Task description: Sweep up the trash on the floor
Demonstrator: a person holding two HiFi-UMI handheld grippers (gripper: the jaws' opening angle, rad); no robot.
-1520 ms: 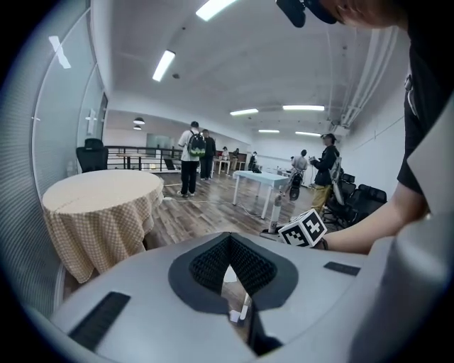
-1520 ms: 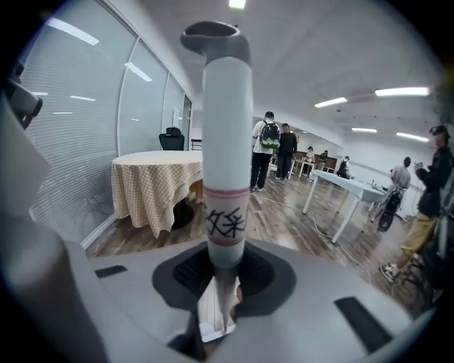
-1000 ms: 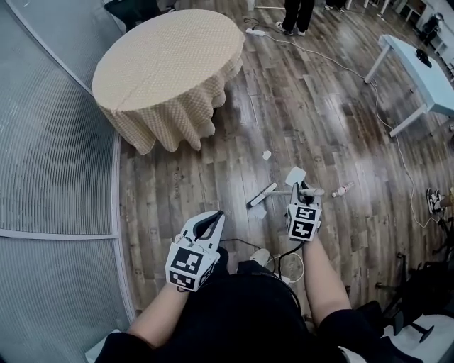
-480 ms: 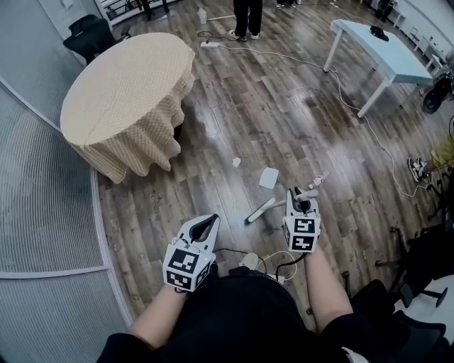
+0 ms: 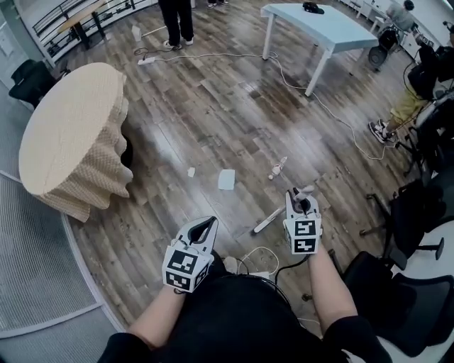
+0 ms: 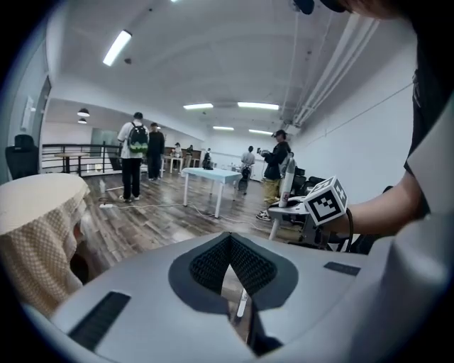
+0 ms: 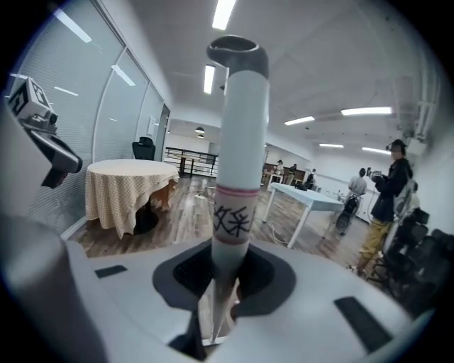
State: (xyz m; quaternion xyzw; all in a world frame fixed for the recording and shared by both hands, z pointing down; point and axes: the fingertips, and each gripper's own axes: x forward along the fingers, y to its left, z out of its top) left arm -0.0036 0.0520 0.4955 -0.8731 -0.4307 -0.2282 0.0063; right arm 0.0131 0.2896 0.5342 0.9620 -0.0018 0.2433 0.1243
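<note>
My right gripper (image 5: 299,196) is shut on a white broom handle (image 7: 238,170) with a grey cap, which stands up between the jaws in the right gripper view. In the head view the broom's white lower end (image 5: 267,220) lies on the wooden floor just left of that gripper. My left gripper (image 5: 210,222) hangs lower left, shut and holding nothing (image 6: 228,244). Trash lies ahead on the floor: a white paper sheet (image 5: 226,179), a small white scrap (image 5: 191,171) and a small bottle-like piece (image 5: 278,168).
A round table with a beige cloth (image 5: 64,135) stands at the left, a light blue table (image 5: 319,28) at the back. Cables (image 5: 312,99) run over the floor. A person (image 5: 177,18) stands at the top, black office chairs (image 5: 418,213) at the right.
The head view has swung to the right: the round table and the trash have slid leftward in the picture. Both grippers keep their places, the right one still holding the broom handle.
</note>
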